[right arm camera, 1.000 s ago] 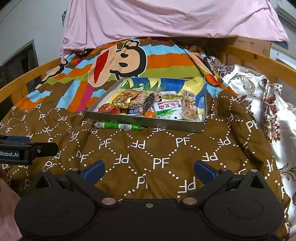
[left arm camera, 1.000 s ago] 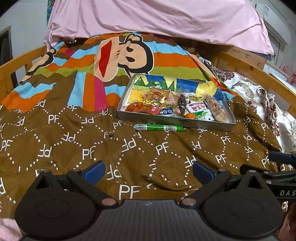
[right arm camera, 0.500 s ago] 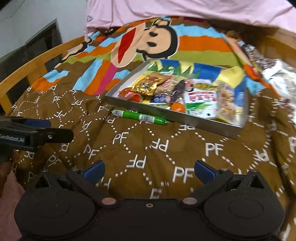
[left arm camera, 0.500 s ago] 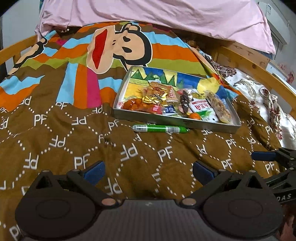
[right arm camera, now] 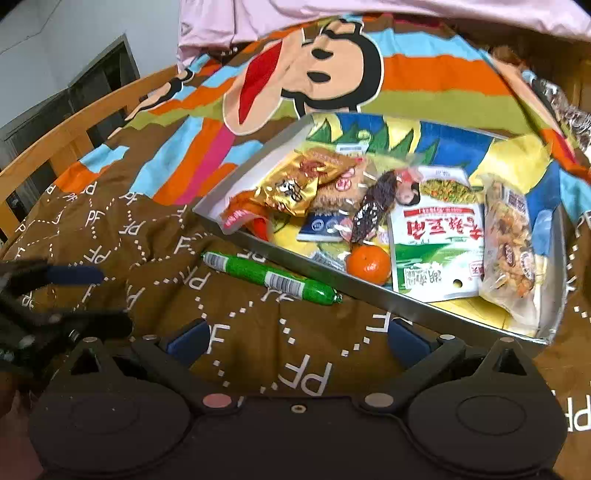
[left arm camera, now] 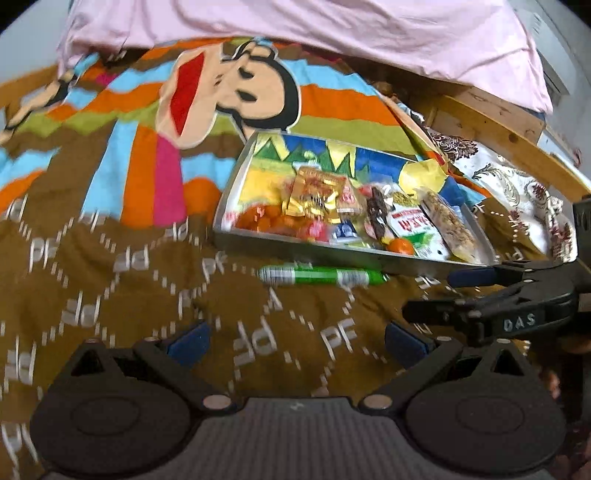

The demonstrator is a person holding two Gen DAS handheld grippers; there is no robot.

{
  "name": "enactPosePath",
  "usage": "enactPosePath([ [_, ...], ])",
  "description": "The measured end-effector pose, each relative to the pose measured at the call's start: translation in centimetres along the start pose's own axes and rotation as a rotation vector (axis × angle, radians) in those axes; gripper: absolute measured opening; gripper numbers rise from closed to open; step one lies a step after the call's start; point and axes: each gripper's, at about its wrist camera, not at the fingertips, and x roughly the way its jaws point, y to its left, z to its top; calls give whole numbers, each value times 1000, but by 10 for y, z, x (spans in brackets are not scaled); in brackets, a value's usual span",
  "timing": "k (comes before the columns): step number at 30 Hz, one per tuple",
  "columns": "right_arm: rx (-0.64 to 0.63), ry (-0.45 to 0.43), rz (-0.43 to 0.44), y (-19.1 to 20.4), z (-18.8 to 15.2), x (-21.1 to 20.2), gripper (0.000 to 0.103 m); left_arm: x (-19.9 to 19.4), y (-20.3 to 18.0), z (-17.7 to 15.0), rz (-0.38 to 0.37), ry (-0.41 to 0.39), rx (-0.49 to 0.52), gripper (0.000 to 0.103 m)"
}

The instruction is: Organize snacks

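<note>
A grey tray [right arm camera: 406,301] holds several snack packets and a small orange [right arm camera: 368,264] on the bed; it also shows in the left wrist view [left arm camera: 317,246]. A green wrapped sausage stick [right arm camera: 269,277] lies on the brown blanket just in front of the tray, and it shows in the left wrist view [left arm camera: 321,276] too. My right gripper [right arm camera: 295,341] is open and empty, a short way before the sausage. My left gripper [left arm camera: 295,338] is open and empty, nearer than the sausage. Each gripper shows at the edge of the other's view.
A brown and striped monkey blanket [left arm camera: 110,258] covers the bed. A pink duvet [left arm camera: 295,26] lies at the back. Wooden rails run along the left [right arm camera: 74,122] and the right [left arm camera: 517,147]. A floral cloth [left arm camera: 517,184] lies to the right of the tray.
Both grippers have moved forward toward the tray and the sausage stick. The right gripper has swung left and come much closer. Both stay open.
</note>
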Motion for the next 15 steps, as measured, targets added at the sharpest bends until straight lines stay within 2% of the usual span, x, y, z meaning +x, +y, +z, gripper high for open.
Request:
enactPosePath([
  [6, 0, 33, 47, -4, -4, 9, 102, 23, 5, 14, -25, -7, 5, 103],
  [15, -133, 41, 163, 10, 3, 19, 102, 24, 19, 16, -17, -30, -45, 103],
])
